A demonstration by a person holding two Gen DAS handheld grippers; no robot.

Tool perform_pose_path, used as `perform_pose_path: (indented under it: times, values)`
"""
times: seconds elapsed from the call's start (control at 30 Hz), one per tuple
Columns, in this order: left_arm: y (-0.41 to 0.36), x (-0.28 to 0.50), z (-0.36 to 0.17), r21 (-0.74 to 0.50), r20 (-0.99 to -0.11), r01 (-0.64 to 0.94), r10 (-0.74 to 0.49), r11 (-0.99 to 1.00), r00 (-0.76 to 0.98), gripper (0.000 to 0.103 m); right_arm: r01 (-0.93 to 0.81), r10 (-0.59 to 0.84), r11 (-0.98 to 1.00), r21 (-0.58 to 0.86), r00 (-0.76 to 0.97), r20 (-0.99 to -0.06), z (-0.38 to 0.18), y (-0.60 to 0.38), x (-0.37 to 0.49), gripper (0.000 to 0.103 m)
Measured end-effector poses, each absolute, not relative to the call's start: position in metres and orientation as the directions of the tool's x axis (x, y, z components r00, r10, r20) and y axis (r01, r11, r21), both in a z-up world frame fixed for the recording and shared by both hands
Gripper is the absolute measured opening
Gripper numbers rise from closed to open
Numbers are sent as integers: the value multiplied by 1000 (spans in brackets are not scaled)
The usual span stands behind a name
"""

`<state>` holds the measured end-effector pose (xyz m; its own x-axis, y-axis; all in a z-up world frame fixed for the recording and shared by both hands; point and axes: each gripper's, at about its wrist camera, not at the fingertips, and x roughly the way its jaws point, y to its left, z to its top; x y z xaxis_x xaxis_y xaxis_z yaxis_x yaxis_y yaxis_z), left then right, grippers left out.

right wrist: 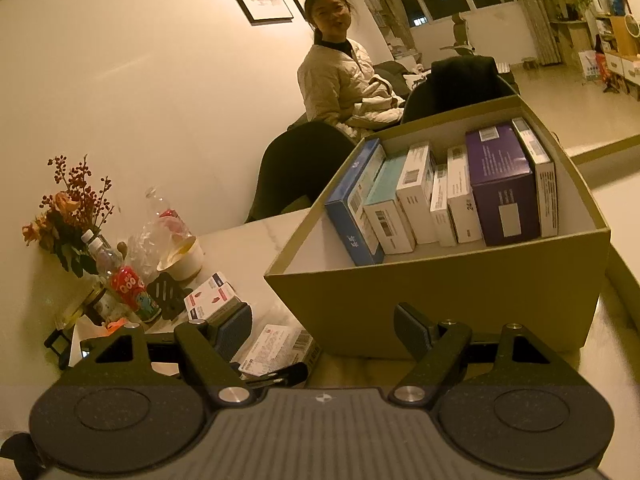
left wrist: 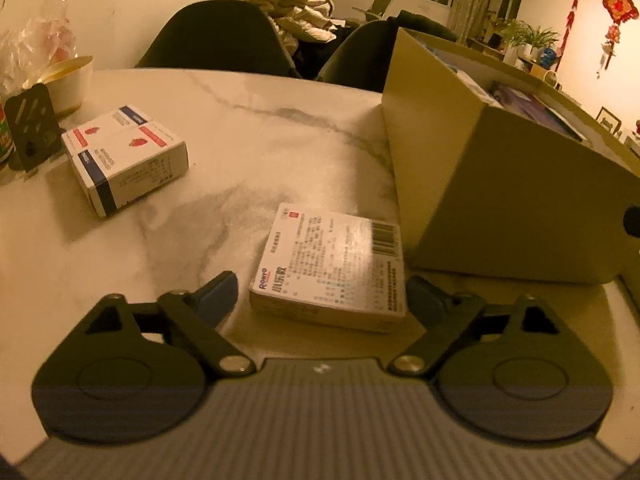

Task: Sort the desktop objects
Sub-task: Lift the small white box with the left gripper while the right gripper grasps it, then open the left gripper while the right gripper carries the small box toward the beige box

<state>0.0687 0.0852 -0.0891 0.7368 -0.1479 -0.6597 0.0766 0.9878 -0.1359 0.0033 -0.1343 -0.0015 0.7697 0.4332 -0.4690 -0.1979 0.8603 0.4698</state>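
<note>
The left wrist view looks low across the marble desk. The left claw is spread wide and holds nothing, its fingers flanking a flat white medicine box that lies just beside the tan cardboard box. A second white box with red and blue marks lies well apart to the left, near a white bowl.

Only the right wrist view looks down into the cardboard box, where packages stand upright in a row. The right claw is wide and empty in front of that box's wall. It also shows bottles and flowers.
</note>
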Motion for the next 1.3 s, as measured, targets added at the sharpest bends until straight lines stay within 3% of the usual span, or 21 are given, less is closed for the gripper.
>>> perform_pose_path:
  times: [0.3,0.5,0.77,0.97,1.07,1.17,1.23,1.3]
  values:
    - [105,55,-86,-199,-639,93,-201,976,742,80,-196,455,846,496,750,-479,-8,-134,3,81]
    - [130,30,-75,-267,-602,139,-278,954,749,80,-190,531,779,597,706,-469,-18,-137,5,81]
    - [144,-5,-54,-278,-524,295,-402,914,751,80,-182,660,665,725,597,-456,-39,-127,14,80]
    - [150,-21,-43,-346,-453,472,-585,811,673,80,-162,763,554,816,490,-421,-53,-122,28,75]
    - [148,-29,-40,-346,-425,545,-645,764,635,80,-146,853,428,892,391,-345,-63,-122,35,68]
    - [143,-35,-40,-338,-404,595,-683,730,609,80,-134,904,337,932,322,-281,-72,-123,37,50]
    - [139,-34,-42,-335,-411,605,-690,722,596,81,-124,913,327,937,299,-279,-77,-124,36,37]
    - [135,-31,-44,-338,-414,614,-698,713,583,81,-118,915,324,939,290,-280,-79,-125,33,34]
